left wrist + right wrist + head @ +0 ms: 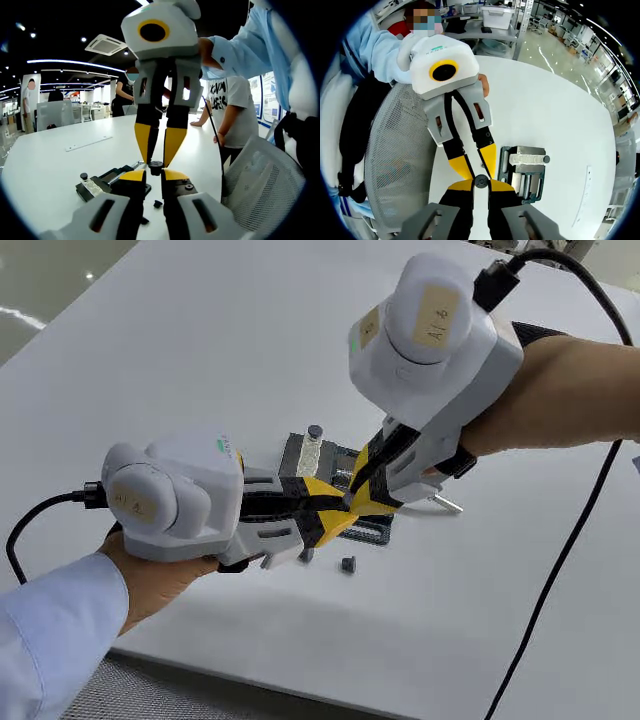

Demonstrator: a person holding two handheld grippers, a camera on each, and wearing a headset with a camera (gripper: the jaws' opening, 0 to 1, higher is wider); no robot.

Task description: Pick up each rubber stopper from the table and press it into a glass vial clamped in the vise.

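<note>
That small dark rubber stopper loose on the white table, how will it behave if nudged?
The small dark rubber stopper looks tiny, so probably very light and easily knocked away. It seems to stand on a flat end, so it likely slides rather than rolls.

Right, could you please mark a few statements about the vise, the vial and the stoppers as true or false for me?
1. A clear glass vial stands clamped in the metal vise, with a fitted dark stopper in its mouth. True.
2. The left gripper and right gripper meet tip to tip around a small dark rubber stopper. True, though which gripper grips it cannot be told.
3. Every stopper is off the white table. False: a loose dark stopper lies on it near the vise.
4. The left gripper is pressing down on the clamped vial. False: it is beside the vial, apart from it.
</note>
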